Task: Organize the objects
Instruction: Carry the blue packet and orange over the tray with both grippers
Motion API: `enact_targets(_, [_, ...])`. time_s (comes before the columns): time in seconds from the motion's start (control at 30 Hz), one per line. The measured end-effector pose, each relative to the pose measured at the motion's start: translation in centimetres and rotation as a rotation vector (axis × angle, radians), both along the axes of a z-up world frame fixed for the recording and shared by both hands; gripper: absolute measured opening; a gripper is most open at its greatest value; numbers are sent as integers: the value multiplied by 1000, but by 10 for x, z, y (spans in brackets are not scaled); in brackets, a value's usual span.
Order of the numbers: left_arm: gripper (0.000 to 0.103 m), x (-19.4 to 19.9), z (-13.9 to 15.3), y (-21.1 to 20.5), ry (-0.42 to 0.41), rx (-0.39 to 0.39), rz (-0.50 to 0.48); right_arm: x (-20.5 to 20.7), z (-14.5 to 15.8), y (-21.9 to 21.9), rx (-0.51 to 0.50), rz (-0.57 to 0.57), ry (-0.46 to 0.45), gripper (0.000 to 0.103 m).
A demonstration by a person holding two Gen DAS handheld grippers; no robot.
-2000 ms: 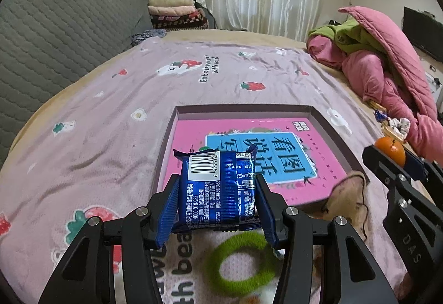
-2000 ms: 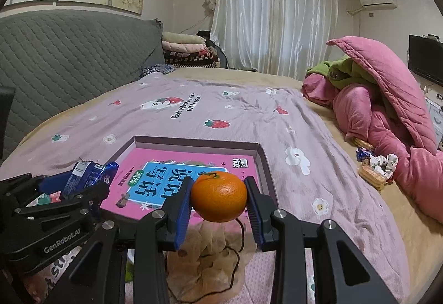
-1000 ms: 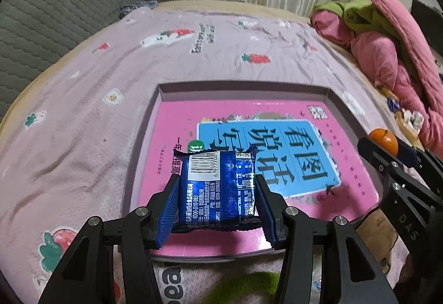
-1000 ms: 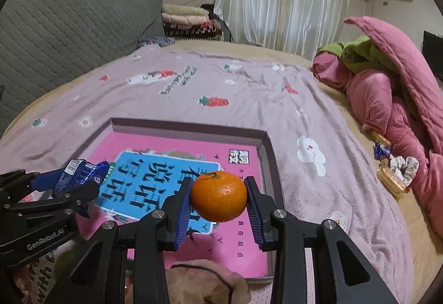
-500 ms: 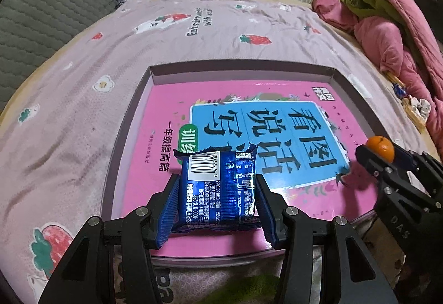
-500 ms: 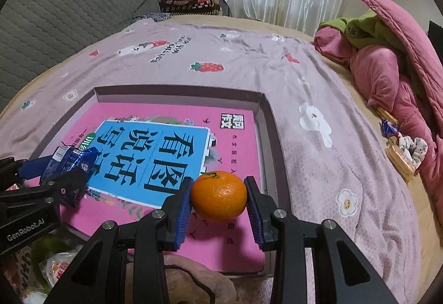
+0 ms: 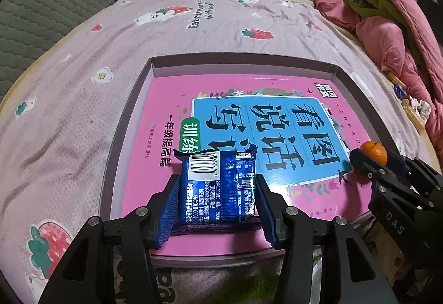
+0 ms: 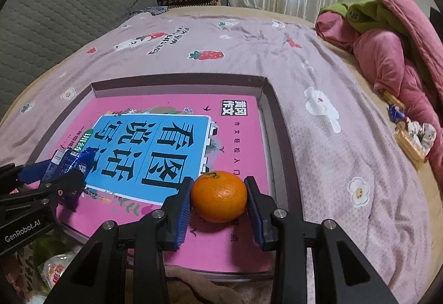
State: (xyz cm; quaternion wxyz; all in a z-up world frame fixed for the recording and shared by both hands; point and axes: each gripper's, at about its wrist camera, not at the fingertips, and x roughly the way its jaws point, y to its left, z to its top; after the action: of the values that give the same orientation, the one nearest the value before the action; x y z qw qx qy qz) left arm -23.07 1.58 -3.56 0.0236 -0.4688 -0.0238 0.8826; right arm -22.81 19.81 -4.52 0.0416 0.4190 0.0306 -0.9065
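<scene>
On the left, the left gripper (image 7: 217,194) clamps a blue snack packet (image 7: 217,189) low over the tray (image 7: 130,121) — not yet released. To the right, the right gripper (image 8: 218,200) pinches an orange (image 8: 219,196) above the pink book (image 8: 235,143). Both placements remain, I'd judge.

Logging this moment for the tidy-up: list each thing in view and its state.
left gripper: shut on blue snack packet, over the box.
right gripper: shut on orange.
box: open, pink book lying flat inside.
</scene>
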Motion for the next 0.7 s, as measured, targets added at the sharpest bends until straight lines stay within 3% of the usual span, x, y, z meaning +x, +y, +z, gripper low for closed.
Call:
enact_targets(0.43, [54,1,1,-7,-9,5,14,-2,-2,2,-14,-18,-12,38])
enact_targets(0.7, [54,4,7,-8,8,16,7,4,9,1,7,-14,43,38])
